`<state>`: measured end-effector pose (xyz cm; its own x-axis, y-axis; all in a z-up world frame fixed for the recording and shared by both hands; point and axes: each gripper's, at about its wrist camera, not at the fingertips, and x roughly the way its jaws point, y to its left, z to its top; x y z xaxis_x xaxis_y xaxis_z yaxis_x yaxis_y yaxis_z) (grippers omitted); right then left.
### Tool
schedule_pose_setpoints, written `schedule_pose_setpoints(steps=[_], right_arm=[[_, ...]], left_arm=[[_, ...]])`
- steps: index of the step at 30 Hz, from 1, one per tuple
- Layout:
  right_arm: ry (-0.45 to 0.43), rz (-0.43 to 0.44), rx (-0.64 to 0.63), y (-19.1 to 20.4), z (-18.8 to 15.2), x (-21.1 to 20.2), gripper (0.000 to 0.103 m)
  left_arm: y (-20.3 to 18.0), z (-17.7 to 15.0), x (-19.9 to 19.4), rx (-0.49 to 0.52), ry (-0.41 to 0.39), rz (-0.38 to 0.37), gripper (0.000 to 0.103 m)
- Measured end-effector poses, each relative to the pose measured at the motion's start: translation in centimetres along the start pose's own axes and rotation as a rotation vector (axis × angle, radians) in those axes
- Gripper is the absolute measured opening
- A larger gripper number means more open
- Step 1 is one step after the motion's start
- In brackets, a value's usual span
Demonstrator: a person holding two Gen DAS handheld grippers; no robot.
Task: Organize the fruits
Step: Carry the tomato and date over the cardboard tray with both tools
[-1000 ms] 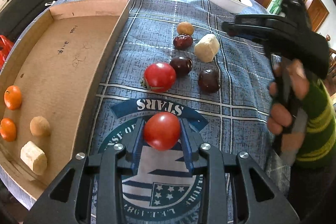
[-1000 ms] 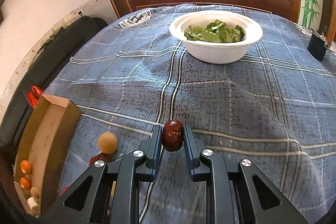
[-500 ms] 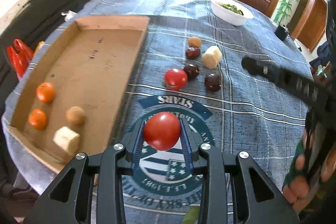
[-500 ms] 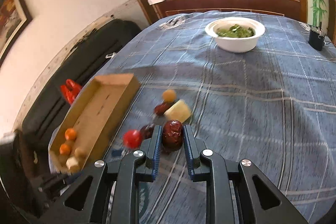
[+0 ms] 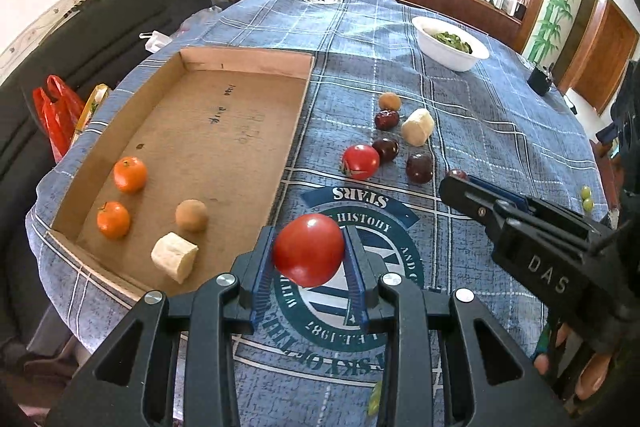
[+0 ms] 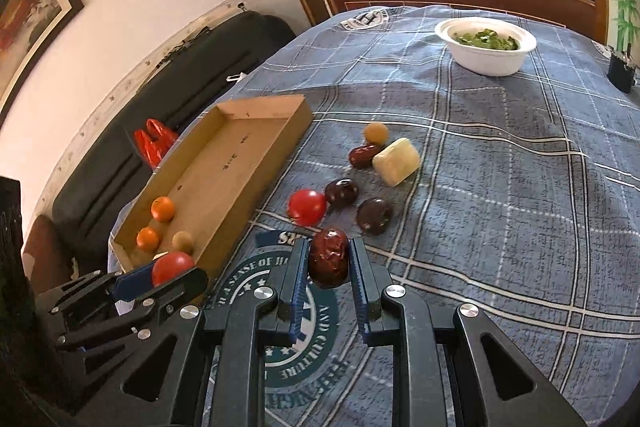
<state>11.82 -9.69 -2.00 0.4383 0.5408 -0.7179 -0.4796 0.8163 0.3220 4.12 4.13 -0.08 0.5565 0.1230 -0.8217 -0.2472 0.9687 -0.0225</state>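
Note:
My left gripper (image 5: 309,251) is shut on a red tomato (image 5: 308,249), held above the tablecloth beside the near right corner of the cardboard tray (image 5: 296,131). My right gripper (image 6: 329,259) is shut on a dark red jujube (image 6: 329,258), held above the cloth near the fruit group. The tray holds two oranges (image 5: 130,174), a brown round fruit (image 5: 191,214) and a pale chunk (image 5: 174,255). On the cloth lie another tomato (image 5: 361,161), dark plums (image 5: 419,167), a jujube (image 5: 387,119), a pale chunk (image 5: 417,127) and a small brown fruit (image 5: 389,101).
A white bowl of greens (image 5: 449,43) stands at the far side of the table. A black sofa (image 5: 80,39) with a red bag (image 5: 56,119) lies left of the table. Small green grapes (image 5: 586,197) sit near the right edge.
Both grippers have risen and pulled back from the table, each keeping its fruit. The right gripper has swung left, toward the tray and the left gripper.

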Motion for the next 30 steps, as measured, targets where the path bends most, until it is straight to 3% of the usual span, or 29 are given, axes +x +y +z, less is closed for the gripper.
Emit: schedule_pose_setpoints(steps=[30], right_arm=[[0.021,0.034,-0.060,3.3,0.4,1.1,0.021]], left_arm=[[4.0,0.7,-0.2,-0.078,-0.012,0.015,0.031]])
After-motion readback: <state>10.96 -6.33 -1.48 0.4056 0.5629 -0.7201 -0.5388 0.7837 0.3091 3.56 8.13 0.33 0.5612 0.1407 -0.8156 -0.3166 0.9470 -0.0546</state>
